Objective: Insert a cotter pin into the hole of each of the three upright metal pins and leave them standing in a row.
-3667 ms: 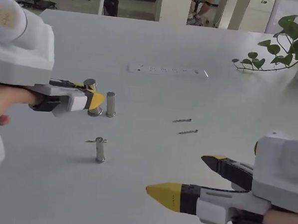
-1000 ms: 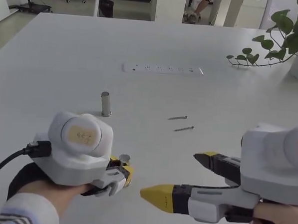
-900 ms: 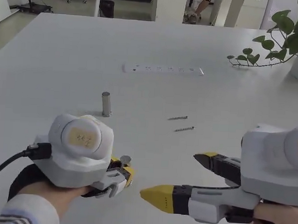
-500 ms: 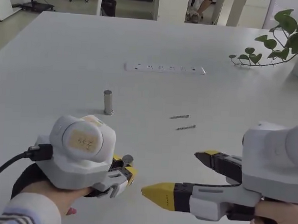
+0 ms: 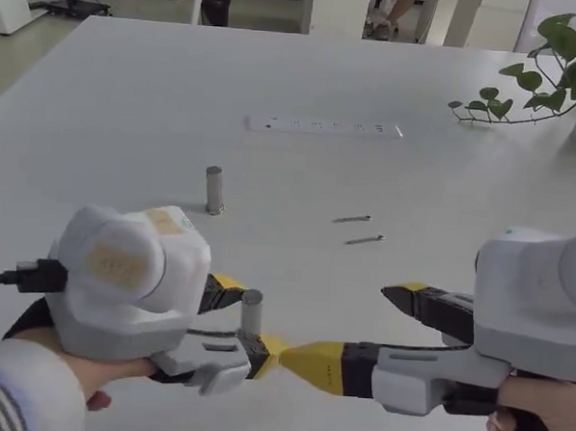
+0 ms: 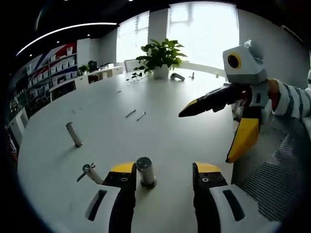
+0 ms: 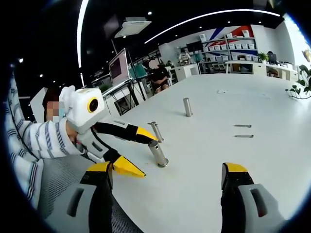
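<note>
Two claws spread, one pin standing between the left jaws

Left gripper point(image 5: 247, 320) sits low over the table point(image 5: 130, 91), held from behind by the left hand point(image 5: 77, 364) with a striped sleeve at the wrist. It points right and away from the person, jaws one nearer and one farther in the head view. Jaws are wide apart, pinching nothing. Near pin point(image 6: 146, 171) stands upright between them, just beside the left jaw in the left gripper view; contact can't be told. No cotter shows in it.

Right gripper point(image 5: 340, 324) is held by the right hand point(image 5: 538, 422) at the bottom right. It points left toward the left gripper, level with the table, jaws spread and empty. Its yellow tip lies close to the left gripper's nearer jaw tip in the head view.

Cottered pin point(image 6: 92, 172) stands upright just outside the left jaw, a cotter through its top. Far pin point(image 5: 213, 189) stands upright and bare, well apart, farther back.

Two loose cotter pins point(image 5: 358, 230) lie flat mid-table, near each other, right of the far pin. Power strip point(image 5: 324, 127) lies beyond them. Plant point(image 5: 557, 65) is at the far right.
</note>
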